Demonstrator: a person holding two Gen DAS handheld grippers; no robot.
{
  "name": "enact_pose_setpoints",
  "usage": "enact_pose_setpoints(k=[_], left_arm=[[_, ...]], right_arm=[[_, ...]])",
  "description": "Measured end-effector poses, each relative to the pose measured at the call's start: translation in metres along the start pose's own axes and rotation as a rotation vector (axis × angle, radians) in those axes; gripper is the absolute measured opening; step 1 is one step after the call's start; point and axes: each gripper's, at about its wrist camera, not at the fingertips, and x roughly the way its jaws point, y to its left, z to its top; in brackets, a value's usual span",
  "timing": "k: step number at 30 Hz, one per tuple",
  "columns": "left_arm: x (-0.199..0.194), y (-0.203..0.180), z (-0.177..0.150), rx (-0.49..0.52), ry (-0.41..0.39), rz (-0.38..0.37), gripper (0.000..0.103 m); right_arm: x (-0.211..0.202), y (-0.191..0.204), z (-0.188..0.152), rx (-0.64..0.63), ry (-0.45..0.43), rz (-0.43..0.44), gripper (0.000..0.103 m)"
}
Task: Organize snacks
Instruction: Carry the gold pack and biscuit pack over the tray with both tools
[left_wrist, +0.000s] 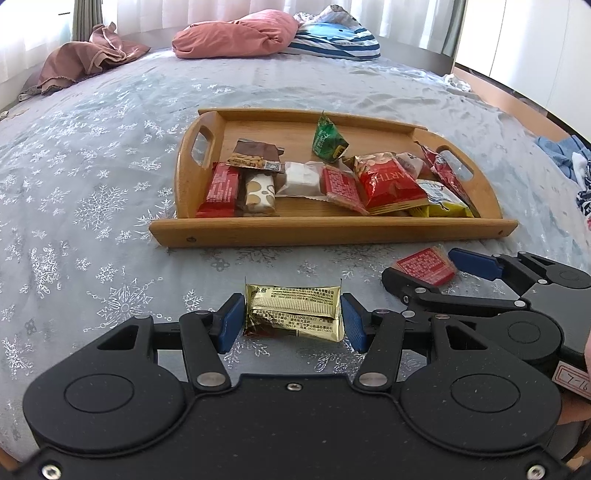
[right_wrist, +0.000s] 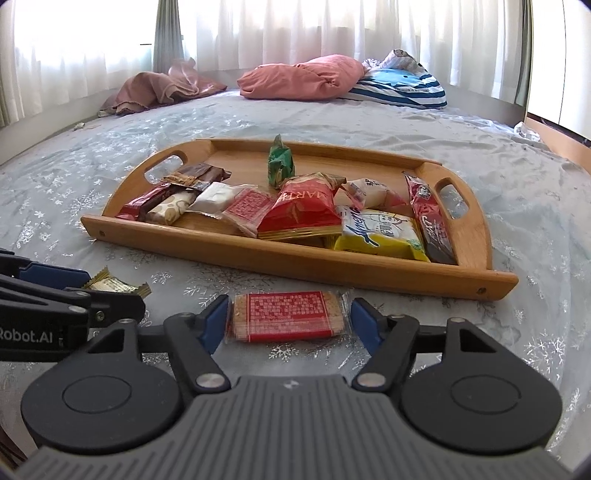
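Gold snack btwn left gripper pads, red cracker pack btwn right gripper.

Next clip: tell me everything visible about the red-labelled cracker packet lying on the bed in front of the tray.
The cracker packet is a flat, clear plastic wrapper with crimped ends, holding tan biscuits under a red label printed with small white text. It lies flat on the snowflake-patterned bedspread, outside the wooden tray, near its front rail. The right claw straddles it, blue pads at either end; a slight gap shows, so it looks ungripped.
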Motion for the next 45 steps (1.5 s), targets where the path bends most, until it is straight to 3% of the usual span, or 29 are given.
enact_pose_setpoints(k=[15, 45], left_arm=[[-0.005, -0.002, 0.006, 0.003, -0.016, -0.001, 0.053], [-0.015, -0.013, 0.043, 0.052, -0.098, -0.012, 0.054]], right_arm=[[-0.015, -0.002, 0.000, 0.027, -0.019, -0.018, 0.070], [-0.040, -0.033, 0.033, 0.106, -0.098, -0.070, 0.072]])
